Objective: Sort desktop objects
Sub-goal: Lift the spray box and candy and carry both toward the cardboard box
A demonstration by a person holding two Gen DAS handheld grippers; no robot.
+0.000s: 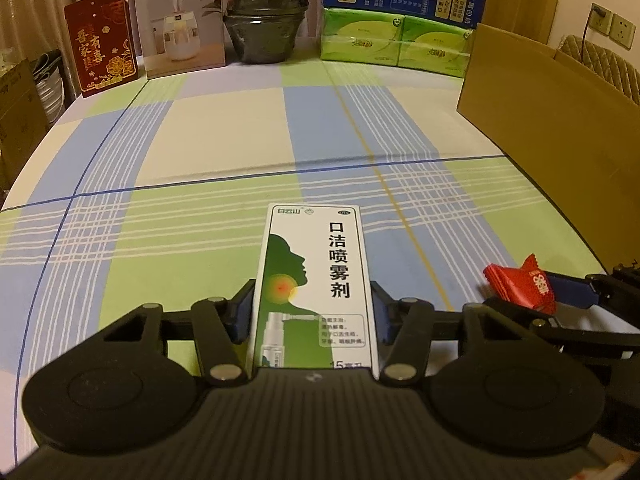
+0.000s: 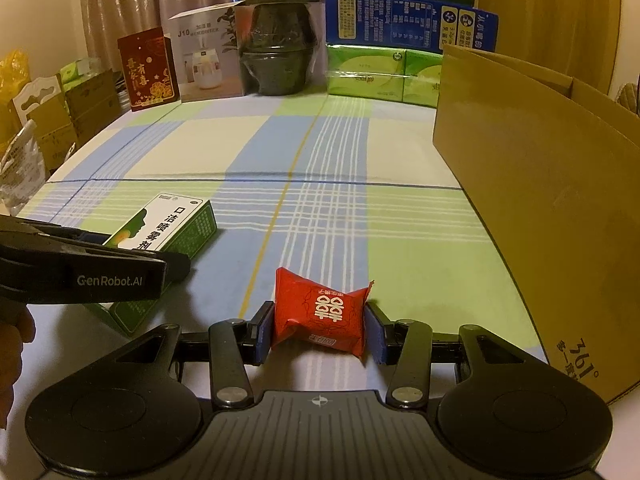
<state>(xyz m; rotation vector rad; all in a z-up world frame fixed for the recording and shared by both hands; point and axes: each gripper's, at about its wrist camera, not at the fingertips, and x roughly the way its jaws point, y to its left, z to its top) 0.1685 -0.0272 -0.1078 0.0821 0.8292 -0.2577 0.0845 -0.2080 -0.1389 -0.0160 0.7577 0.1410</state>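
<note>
A white and green mouth-spray box (image 1: 314,284) lies lengthwise between the fingers of my left gripper (image 1: 314,312), which is shut on its sides. It also shows in the right wrist view (image 2: 168,224), held by the left gripper (image 2: 120,268). My right gripper (image 2: 318,330) is shut on a red candy packet (image 2: 320,312) over the checked tablecloth. The packet shows at the right of the left wrist view (image 1: 520,286), between the right gripper's fingers (image 1: 576,292).
A tall brown cardboard box (image 2: 540,184) stands along the right side. At the back stand a red card box (image 1: 102,42), a humidifier box (image 1: 180,20), stacked black bowls (image 1: 264,16) and green tissue packs (image 1: 396,40) under a blue box.
</note>
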